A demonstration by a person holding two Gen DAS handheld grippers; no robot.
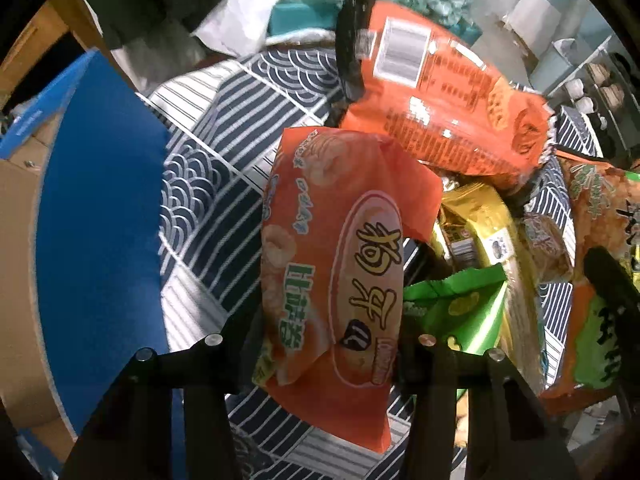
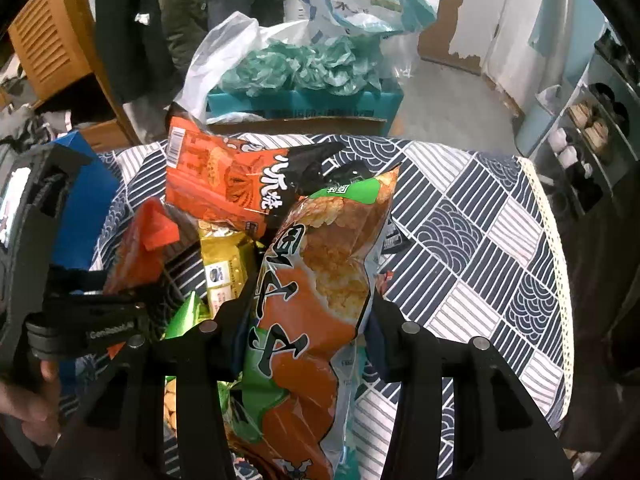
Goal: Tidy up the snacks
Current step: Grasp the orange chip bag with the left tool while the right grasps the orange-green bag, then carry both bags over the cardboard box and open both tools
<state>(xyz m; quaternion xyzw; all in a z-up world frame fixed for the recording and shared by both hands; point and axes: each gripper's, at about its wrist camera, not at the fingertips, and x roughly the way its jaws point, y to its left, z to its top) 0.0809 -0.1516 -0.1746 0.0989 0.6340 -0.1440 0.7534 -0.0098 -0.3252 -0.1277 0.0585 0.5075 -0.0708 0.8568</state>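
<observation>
Prawn-cracker bag [image 1: 332, 264]: orange, glossy, puffed, pinched between left fingers [image 1: 244, 332].

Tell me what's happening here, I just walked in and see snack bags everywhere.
A person is sorting snacks on a patterned tablecloth with two handheld grippers. The left gripper has an orange snack bag between its jaws; the right gripper grips an orange and green rice cracker bag. More bags lie piled between them, beside a blue box.
</observation>
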